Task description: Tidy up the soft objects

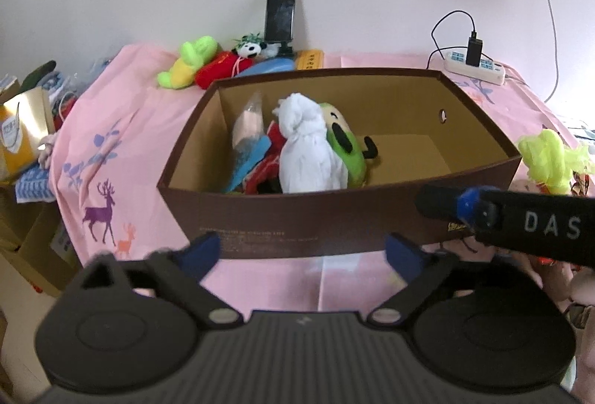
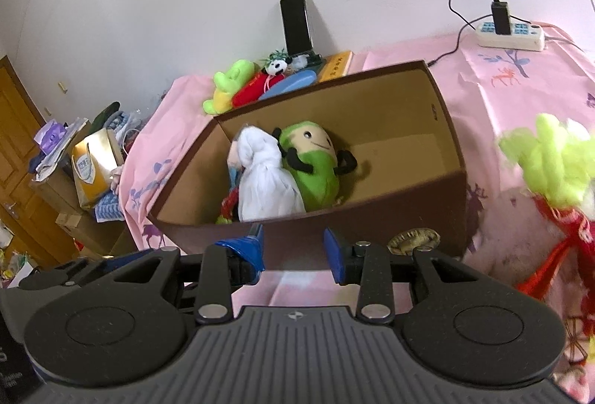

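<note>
A brown cardboard box [image 1: 297,222] [image 2: 409,210] stands open on the pink cloth. At its left end lie a white cloth plush [image 1: 308,151] [image 2: 260,181], a green plush with black arms [image 1: 344,144] [image 2: 312,166] and several smaller soft items. My left gripper [image 1: 301,249] is wide open and empty, just before the box's front wall. My right gripper [image 2: 293,251] also stands before that wall, jaws apart with nothing between them. One of the right gripper's fingers [image 1: 446,205] shows at the box's right front corner. A neon yellow-green plush [image 1: 546,158] [image 2: 554,162] lies right of the box.
Behind the box lie a green-yellow plush [image 1: 189,64], a red plush [image 1: 223,69] and a panda [image 1: 251,49]. A phone on a stand [image 1: 280,12] and a power strip [image 1: 476,65] sit by the wall. Bags and cartons [image 1: 22,132] crowd the left.
</note>
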